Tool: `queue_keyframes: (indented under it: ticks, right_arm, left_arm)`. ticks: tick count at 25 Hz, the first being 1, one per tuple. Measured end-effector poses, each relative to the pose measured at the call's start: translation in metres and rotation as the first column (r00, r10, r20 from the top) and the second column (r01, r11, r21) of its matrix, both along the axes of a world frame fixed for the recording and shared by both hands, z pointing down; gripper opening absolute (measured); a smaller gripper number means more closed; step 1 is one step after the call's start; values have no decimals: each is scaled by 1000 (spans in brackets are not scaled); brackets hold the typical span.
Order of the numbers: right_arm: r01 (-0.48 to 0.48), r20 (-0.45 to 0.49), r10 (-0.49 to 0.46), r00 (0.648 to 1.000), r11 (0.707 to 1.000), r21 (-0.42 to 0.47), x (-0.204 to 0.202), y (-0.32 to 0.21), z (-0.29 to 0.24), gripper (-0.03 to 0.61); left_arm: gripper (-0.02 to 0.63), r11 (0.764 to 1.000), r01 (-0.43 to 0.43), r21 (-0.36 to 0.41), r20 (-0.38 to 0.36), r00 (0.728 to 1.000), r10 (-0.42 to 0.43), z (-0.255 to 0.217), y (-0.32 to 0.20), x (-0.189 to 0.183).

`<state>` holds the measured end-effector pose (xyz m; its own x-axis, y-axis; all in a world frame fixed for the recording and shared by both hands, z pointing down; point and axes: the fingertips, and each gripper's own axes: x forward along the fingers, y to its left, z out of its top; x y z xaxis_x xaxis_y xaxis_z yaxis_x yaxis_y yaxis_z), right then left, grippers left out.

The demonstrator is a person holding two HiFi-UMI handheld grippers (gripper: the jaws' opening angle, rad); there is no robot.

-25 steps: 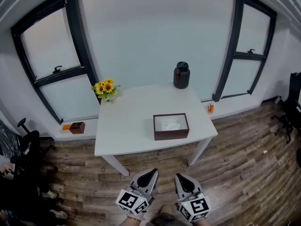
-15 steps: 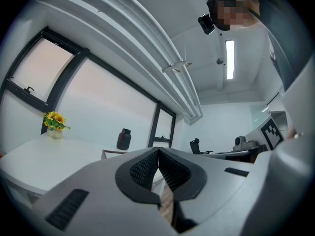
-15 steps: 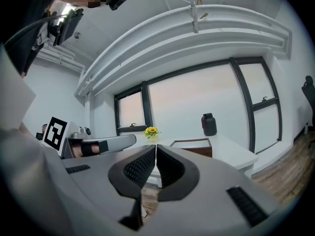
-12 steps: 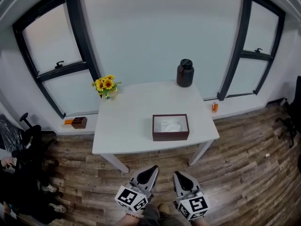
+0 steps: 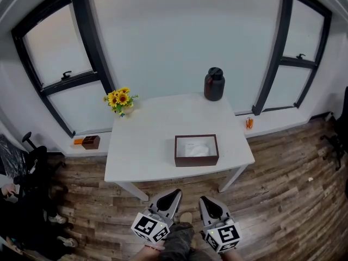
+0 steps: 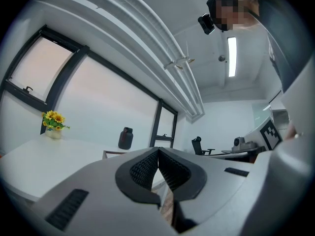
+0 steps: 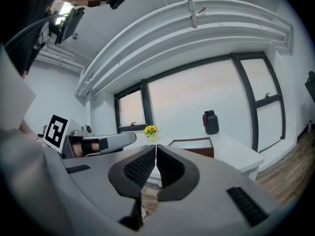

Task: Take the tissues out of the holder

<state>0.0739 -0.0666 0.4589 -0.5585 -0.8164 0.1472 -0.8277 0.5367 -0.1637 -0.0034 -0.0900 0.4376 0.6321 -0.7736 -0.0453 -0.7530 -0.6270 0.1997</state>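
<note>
Closer than before, the left gripper and right gripper face the white rectangular table, both clenched empty. Its dark brown wooden holder seemingly contains white tissues.

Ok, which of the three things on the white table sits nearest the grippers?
The dark brown open rectangular holder with white tissues, near the front edge; the dark jug and yellow sunflowers stand at the far edge.

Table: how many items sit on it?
3: sunflower vase at the far left corner, dark jug at the far right, brown tissue holder near the front edge. None appear hidden.
</note>
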Motion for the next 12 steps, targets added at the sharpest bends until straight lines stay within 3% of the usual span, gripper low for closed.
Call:
queue_keyframes:
  ticks: [12]
  right_arm:
    - [14, -85, -14, 996, 1000, 0, 5, -80, -5, 6]
  left_arm:
    - [8, 999, -38, 3, -22, 999, 38, 10, -78, 20]
